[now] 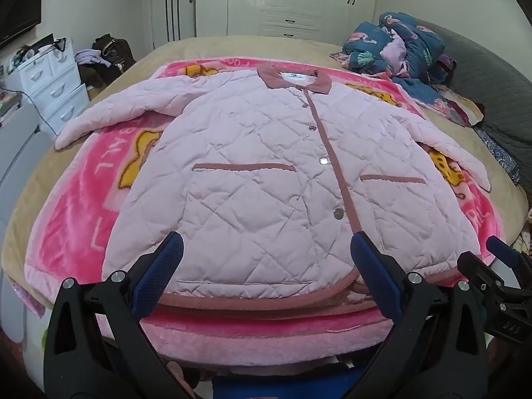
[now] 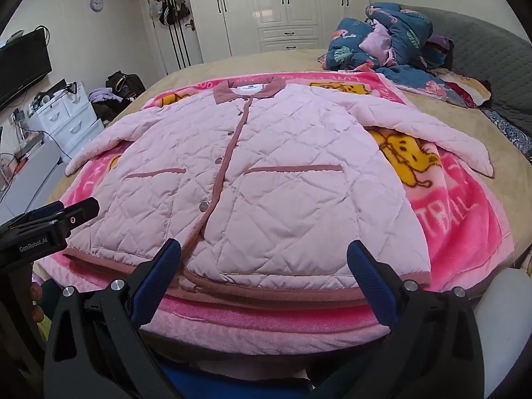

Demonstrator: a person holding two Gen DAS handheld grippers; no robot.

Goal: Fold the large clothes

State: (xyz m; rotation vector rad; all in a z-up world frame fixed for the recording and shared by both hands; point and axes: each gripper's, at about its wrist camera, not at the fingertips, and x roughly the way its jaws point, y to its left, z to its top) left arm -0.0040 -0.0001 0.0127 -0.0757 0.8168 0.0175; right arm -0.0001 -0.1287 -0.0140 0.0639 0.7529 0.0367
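Far left, against the wall: a black television (image 2: pixel 23 66) above a white drawer unit (image 1: pixel 53 89), then a dark bag (image 2: pixel 124 83) with heaped clothes on the floor. Behind, at the far wall, a white wardrobe (image 1: pixel 292 0). On the tan bed (image 1: pixel 206 45), a bright pink blanket (image 1: pixel 69 219) with yellow cartoon figures, spread flat. Across the blanket, a pale pink quilted jacket (image 1: pixel 252 173), face up and buttoned, collar (image 1: pixel 294 79) towards the far side, hem along the near edge, both sleeves stretched out to the sides, the left sleeve (image 1: pixel 109 106) reaching onto the tan cover, the right sleeve (image 2: pixel 442 133) angled out over the blanket. Two dusty-rose trimmed pockets on the front, one either side of the button strip (image 1: pixel 332 153). Left gripper (image 1: pixel 266 249) spread wide, low over the hem left of the button strip, nothing between its blue pads, contact with the cloth impossible to tell. Right gripper (image 2: pixel 264 254) likewise spread wide and empty, low over the hem on the other side of the strip, just beside the first. Far right, near the grey headboard (image 2: pixel 485 53), a crumpled dark blue patterned quilt (image 2: pixel 382 40) lying well apart from the jacket.
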